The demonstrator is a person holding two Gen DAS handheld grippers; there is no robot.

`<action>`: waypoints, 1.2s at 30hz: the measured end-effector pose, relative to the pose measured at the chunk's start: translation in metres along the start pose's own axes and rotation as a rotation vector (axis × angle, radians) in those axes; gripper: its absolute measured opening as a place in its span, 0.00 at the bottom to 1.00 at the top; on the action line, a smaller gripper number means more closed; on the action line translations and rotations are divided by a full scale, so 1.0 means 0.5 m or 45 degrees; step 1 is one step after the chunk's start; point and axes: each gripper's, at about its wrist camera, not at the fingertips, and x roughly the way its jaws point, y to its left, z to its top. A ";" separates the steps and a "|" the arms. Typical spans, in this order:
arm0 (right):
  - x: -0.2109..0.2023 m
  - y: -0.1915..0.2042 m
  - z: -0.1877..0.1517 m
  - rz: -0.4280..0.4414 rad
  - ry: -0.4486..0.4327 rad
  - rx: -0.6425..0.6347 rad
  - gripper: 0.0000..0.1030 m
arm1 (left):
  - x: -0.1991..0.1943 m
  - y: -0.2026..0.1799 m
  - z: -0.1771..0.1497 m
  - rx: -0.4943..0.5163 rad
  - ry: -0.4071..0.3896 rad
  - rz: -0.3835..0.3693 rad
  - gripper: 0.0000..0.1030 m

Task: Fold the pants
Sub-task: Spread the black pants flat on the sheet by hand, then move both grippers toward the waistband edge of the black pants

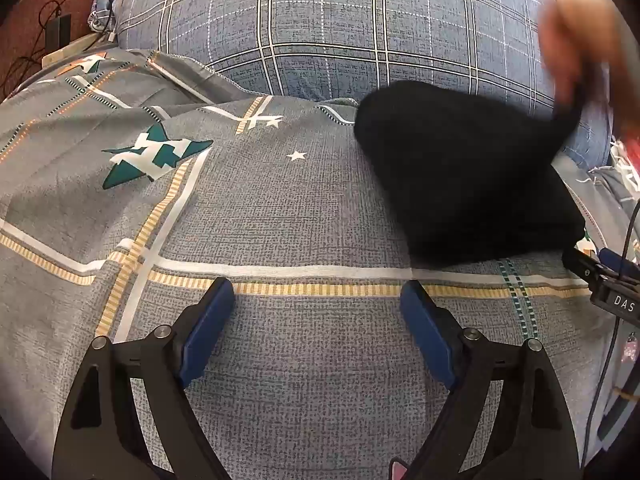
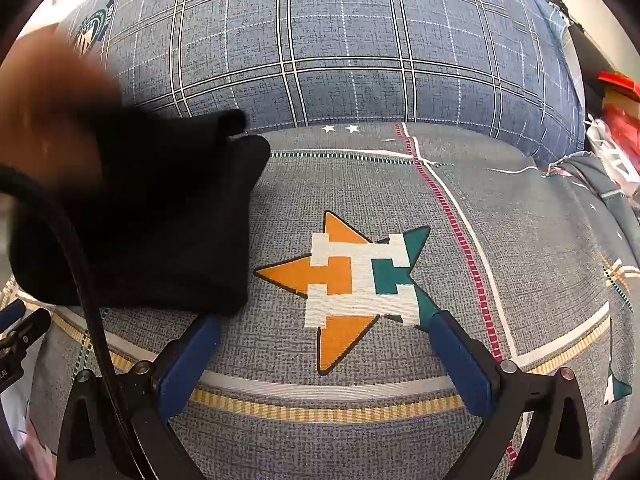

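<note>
Jaws of left gripper (image 1: 316,312) and right gripper (image 2: 324,344) spread wide, empty, low in frame over the bedsheet (image 1: 280,208). Folded black pants (image 1: 472,184) lie beyond, right of centre. Blurred bare hand (image 1: 576,40) at their far corner. Plaid pillow (image 1: 328,28) behind.

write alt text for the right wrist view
An open hand-held gripper hovers over a grey star-print bedsheet. Black pants lie bunched at left under a blurred bare hand, with a blue plaid pillow behind.
</note>
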 end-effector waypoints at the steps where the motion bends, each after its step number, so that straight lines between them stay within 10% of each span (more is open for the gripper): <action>1: 0.000 0.000 0.000 0.000 0.001 0.000 1.00 | 0.001 -0.001 0.005 -0.004 0.002 0.000 0.83; 36: 0.002 0.007 -0.005 -0.002 -0.006 -0.002 1.00 | 0.025 -0.012 -0.003 -0.018 -0.003 -0.005 0.83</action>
